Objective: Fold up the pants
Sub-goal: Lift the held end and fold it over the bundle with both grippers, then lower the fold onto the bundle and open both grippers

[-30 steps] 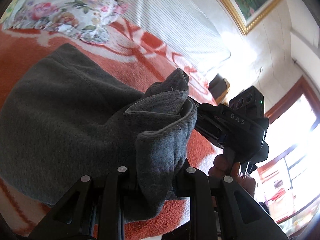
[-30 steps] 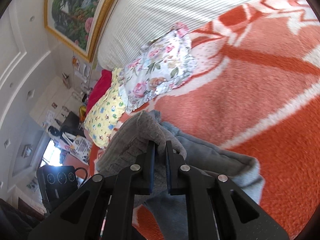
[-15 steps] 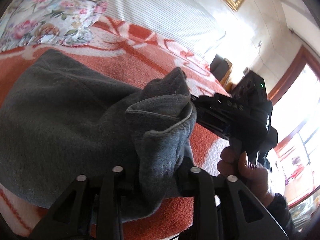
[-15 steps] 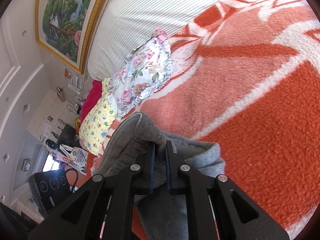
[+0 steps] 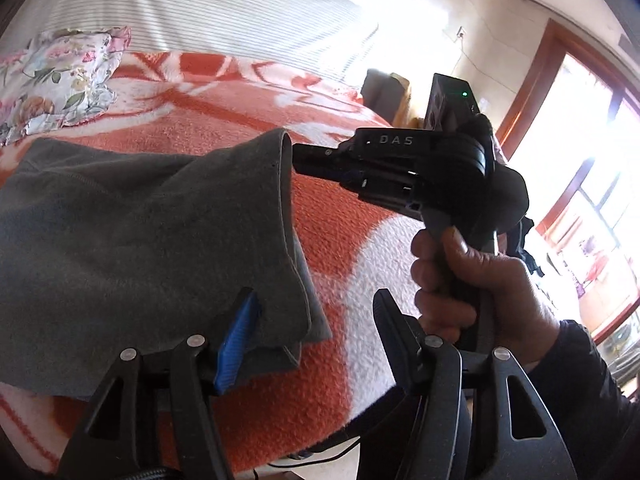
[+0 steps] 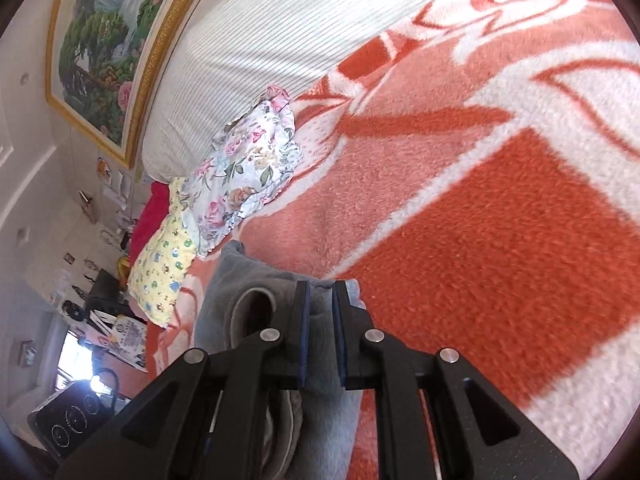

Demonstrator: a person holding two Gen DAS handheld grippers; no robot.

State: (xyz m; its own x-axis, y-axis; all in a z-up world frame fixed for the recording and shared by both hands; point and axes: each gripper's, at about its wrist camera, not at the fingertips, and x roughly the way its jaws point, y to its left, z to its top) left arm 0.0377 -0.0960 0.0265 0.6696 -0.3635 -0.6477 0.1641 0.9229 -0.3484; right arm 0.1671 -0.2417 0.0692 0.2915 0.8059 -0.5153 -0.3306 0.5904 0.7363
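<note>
The grey pants (image 5: 132, 232) lie folded on the orange and white blanket (image 5: 340, 232). My left gripper (image 5: 316, 320) is open just above the near corner of the pants, holding nothing; its blue pad (image 5: 236, 344) shows. My right gripper (image 6: 320, 312) is shut on the far corner of the pants (image 6: 248, 284), close to the blanket. It also shows in the left wrist view (image 5: 400, 164), held by a hand, with its tips hidden behind the cloth edge.
A floral pillow (image 6: 248, 172) and a yellow patterned pillow (image 6: 164, 264) lie at the head of the bed by the striped headboard (image 6: 280, 28). The bed's near edge (image 5: 280, 452) runs below the left gripper. A window (image 5: 592, 184) is at right.
My left gripper has opened and let go of the pants. The lifted bunch of cloth has come down and now lies flatter on the blanket. The right gripper still grips its corner, lower than before.
</note>
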